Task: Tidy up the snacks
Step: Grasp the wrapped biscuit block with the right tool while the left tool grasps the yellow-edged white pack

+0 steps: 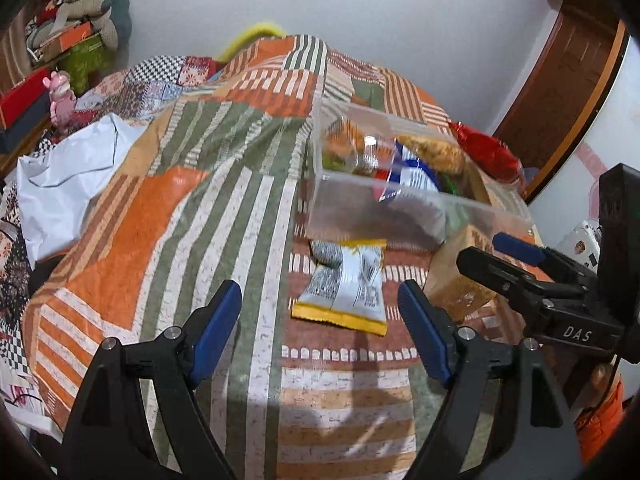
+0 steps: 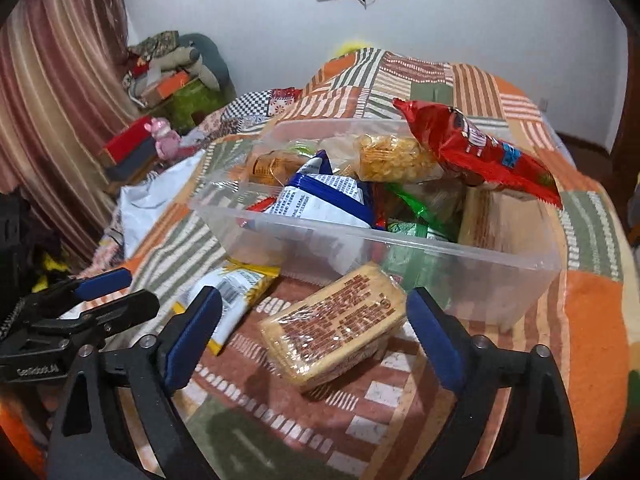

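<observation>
Two hand-held grippers hovered w/ jaws wide apart, gripping nothing. Left hand-held gripper [image 1: 320, 308] framed a yellow-edged snack packet [image 1: 346, 284] lying flat on the patchwork bed cover [image 1: 160, 208]. Right hand-held gripper [image 2: 314, 316] straddled a clear-wrapped biscuit pack [image 2: 336, 324], just at 6 o'clock of the clear plastic bin [image 2: 460, 248] holding approx. half a dozen snacks; red bag [image 2: 476, 148] lay over its rim at 1 o'clock.

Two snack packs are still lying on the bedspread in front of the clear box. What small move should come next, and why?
Probably lower the open right claw onto the clear-wrapped wafer pack and close. The pack lies between its fingers, outside the clear box. The left claw, also open, faces the yellow-edged pack.
</observation>
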